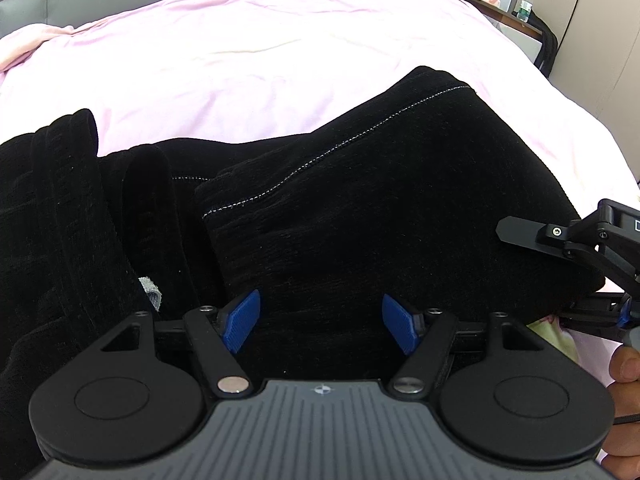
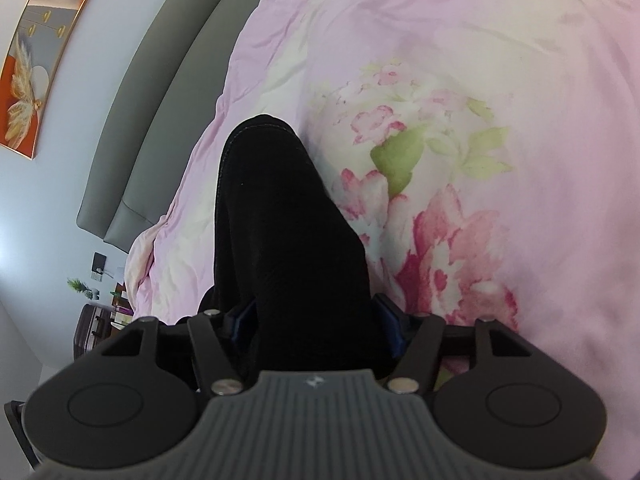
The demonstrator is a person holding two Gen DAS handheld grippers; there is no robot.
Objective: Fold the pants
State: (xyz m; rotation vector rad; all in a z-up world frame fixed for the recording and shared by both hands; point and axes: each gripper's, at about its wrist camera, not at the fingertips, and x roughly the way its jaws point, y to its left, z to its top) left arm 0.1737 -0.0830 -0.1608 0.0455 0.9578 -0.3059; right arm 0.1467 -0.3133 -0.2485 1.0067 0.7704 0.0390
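Observation:
Black pants (image 1: 360, 200) with a white-stitched seam lie bunched in thick folds on the pink bed sheet (image 1: 240, 60). My left gripper (image 1: 320, 326) hovers low over the middle of them, its blue pads (image 1: 240, 326) wide apart and gripping nothing. At the right edge of the left wrist view, a finger (image 1: 528, 234) of the right gripper lies on top of the pants' edge, and a person's hand (image 1: 624, 364) holds that tool. In the right wrist view my right gripper (image 2: 316, 328) is shut on a thick fold of the pants (image 2: 280, 220), which fills the gap and hides most of the pads.
The bed carries a floral pink cover (image 2: 480, 120) and has a grey padded headboard (image 2: 160, 100). A bedside table with a bottle (image 1: 526, 4) stands at the far right corner. A picture (image 2: 36, 60) hangs on the wall, and a dark suitcase (image 2: 92, 332) stands beside the bed.

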